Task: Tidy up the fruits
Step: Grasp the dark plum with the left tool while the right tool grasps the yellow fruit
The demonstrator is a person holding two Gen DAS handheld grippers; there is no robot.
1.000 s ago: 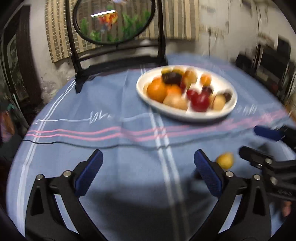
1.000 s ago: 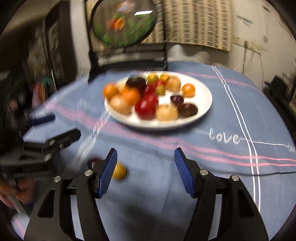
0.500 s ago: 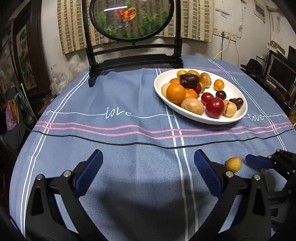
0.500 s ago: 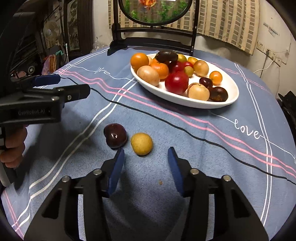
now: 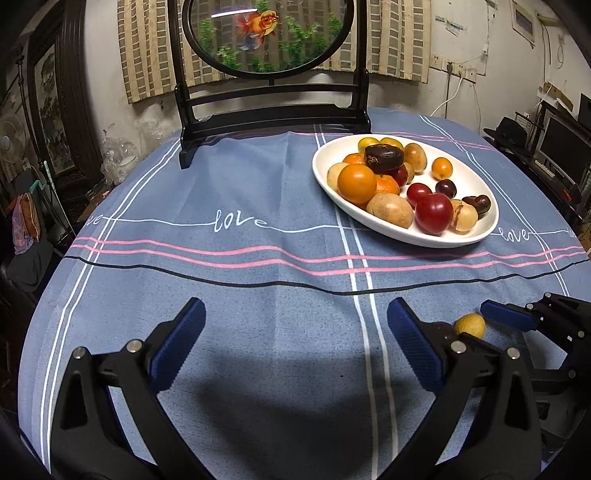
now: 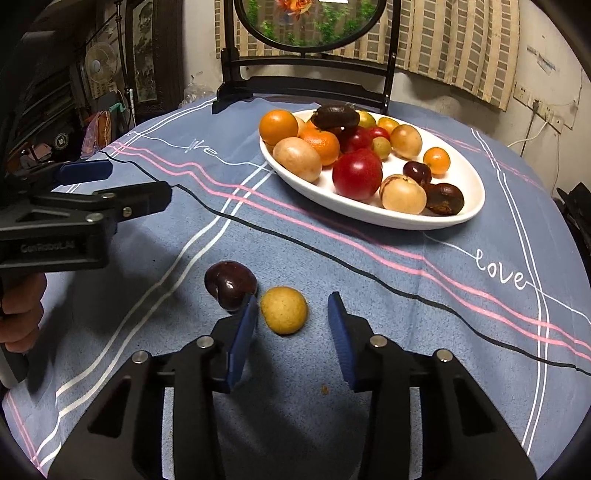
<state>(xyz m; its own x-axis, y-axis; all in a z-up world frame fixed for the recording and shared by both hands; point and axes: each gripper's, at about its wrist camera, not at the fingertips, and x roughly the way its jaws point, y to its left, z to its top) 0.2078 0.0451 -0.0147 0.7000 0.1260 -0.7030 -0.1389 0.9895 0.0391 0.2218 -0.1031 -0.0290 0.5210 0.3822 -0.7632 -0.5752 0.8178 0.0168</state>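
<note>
Nearest in the right wrist view, my right gripper (image 6: 291,317) points down at the blue cloth of the worktop (image 6: 424,332). Its jaws are closing, and the small yellow fruit (image 6: 283,311) lies just ahead of them, close to the left pad but, as far as this view shows, touched by neither. It has hold of nothing. Just left of the yellow fruit, and nearly touching it, lies a dark red plum (image 6: 229,284), outside the left finger. A small crumb (image 6: 324,388) sits on the cloth between the fingers, closer to the camera.

In the left wrist view, my left gripper (image 5: 295,347) hangs over bare cloth with its jaws spread wide and nothing between them. The same yellow fruit (image 5: 469,325) shows to the right of its right finger. In the right wrist view a hand (image 6: 20,314) grips its handle at the left edge.

Farther off, past the black and pink stripes, stands the white oval plate (image 6: 476,192). It holds oranges, red plums, pale brown fruits and dark wrinkled ones heaped together; the largest red plum (image 6: 357,173) lies near its front rim.

At the far edge of the worktop stands a black frame (image 5: 273,110) carrying an oval goldfish picture (image 5: 273,33). Behind it hangs a striped curtain (image 5: 399,37).
</note>
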